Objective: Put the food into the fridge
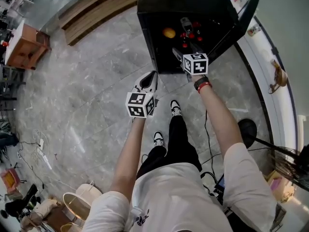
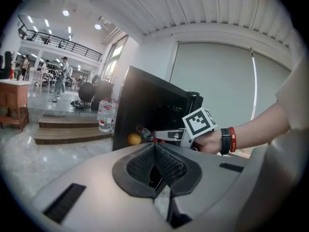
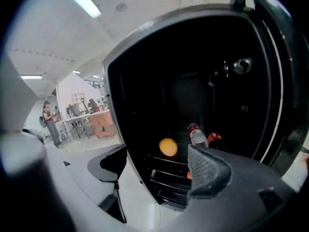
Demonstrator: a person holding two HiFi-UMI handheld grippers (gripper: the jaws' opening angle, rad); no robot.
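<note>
A small black fridge (image 1: 159, 4) stands on the floor with its door (image 1: 239, 25) swung open to the right. An orange (image 1: 169, 33) lies inside at the left, with red-capped bottles (image 1: 190, 35) beside it. The right gripper view shows the same orange (image 3: 168, 147), a red-capped bottle (image 3: 195, 132) and a red can (image 3: 214, 138) on the wire shelf. My right gripper (image 1: 182, 38) reaches into the fridge mouth, and in its own view the right gripper (image 3: 157, 170) is open and empty. My left gripper (image 1: 150, 76) hangs lower left over the floor. In its own view the left gripper (image 2: 155, 166) is shut and holds nothing.
The person's feet (image 1: 175, 108) stand just in front of the fridge. Wooden steps (image 1: 96, 8) run along the back left, and a water bottle (image 2: 105, 115) stands on them. A wooden desk (image 1: 26, 45) is at the far left. A black stand (image 1: 247, 128) with cables sits at the right.
</note>
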